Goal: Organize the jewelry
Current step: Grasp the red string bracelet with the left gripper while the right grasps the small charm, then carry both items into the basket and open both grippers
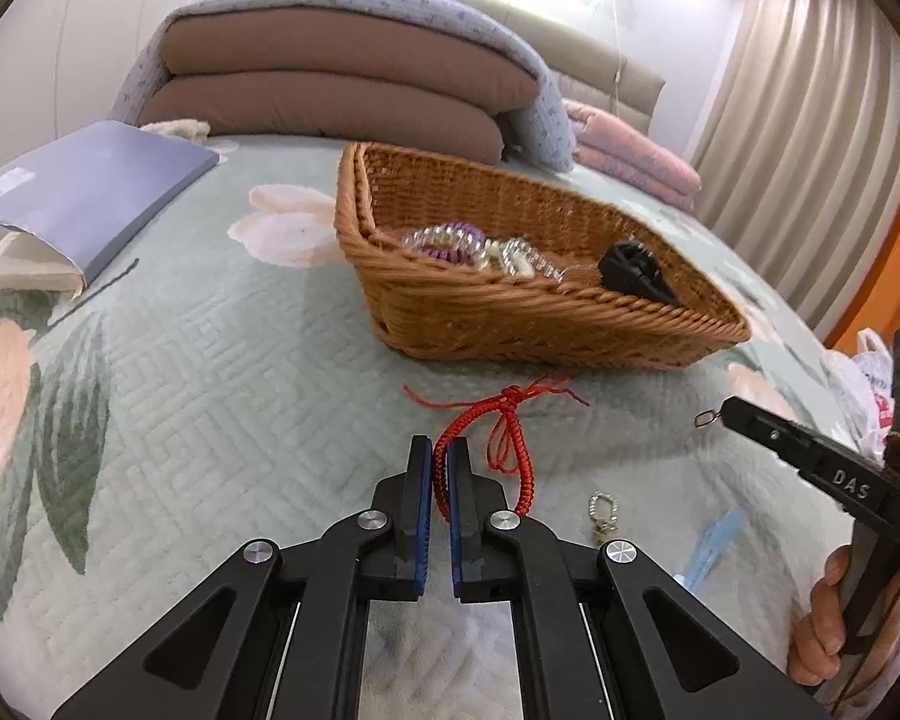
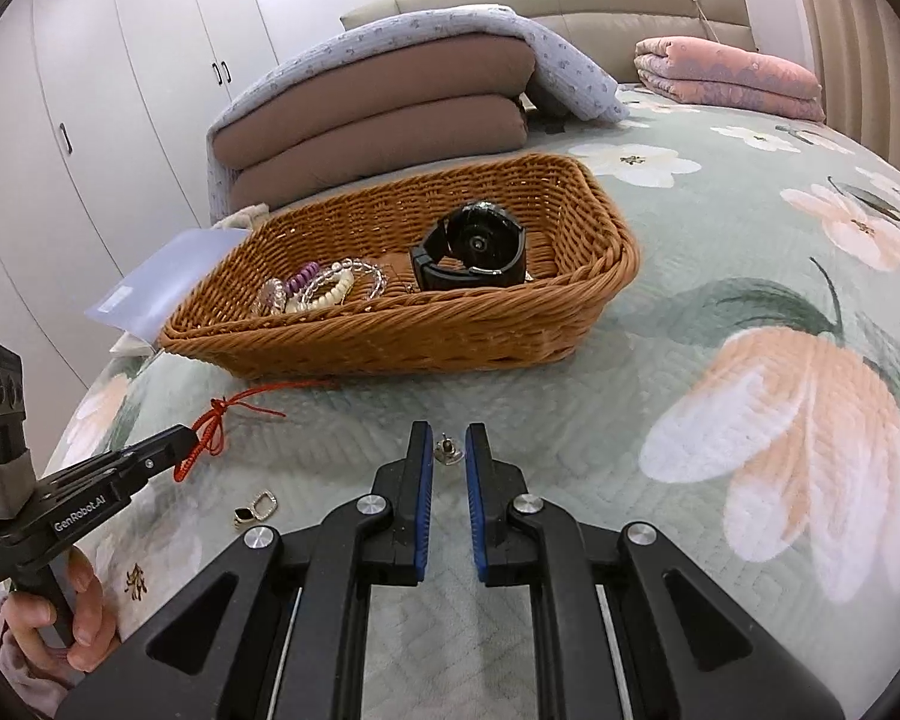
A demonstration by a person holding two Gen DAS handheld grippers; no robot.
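A brown wicker basket (image 1: 510, 306) (image 2: 426, 336) sits on the bed and holds bead bracelets (image 1: 468, 243) (image 2: 324, 288) and a black watch (image 1: 633, 273) (image 2: 474, 246). My left gripper (image 1: 441, 450) is shut on a red braided cord bracelet (image 1: 510, 426) that lies in front of the basket; it also shows in the right wrist view (image 2: 210, 426). My right gripper (image 2: 449, 441) is shut on a small metal earring (image 2: 447, 450), also seen at its tip in the left wrist view (image 1: 707, 418). A gold-framed earring (image 1: 603, 510) (image 2: 258, 507) lies on the quilt between the grippers.
The floral quilt (image 2: 750, 360) covers the bed. A blue book (image 1: 84, 192) lies to the left. Folded brown pillows under a blue blanket (image 1: 342, 78) and pink bedding (image 2: 732, 75) lie behind the basket. A light blue item (image 1: 714, 546) lies near the gold earring.
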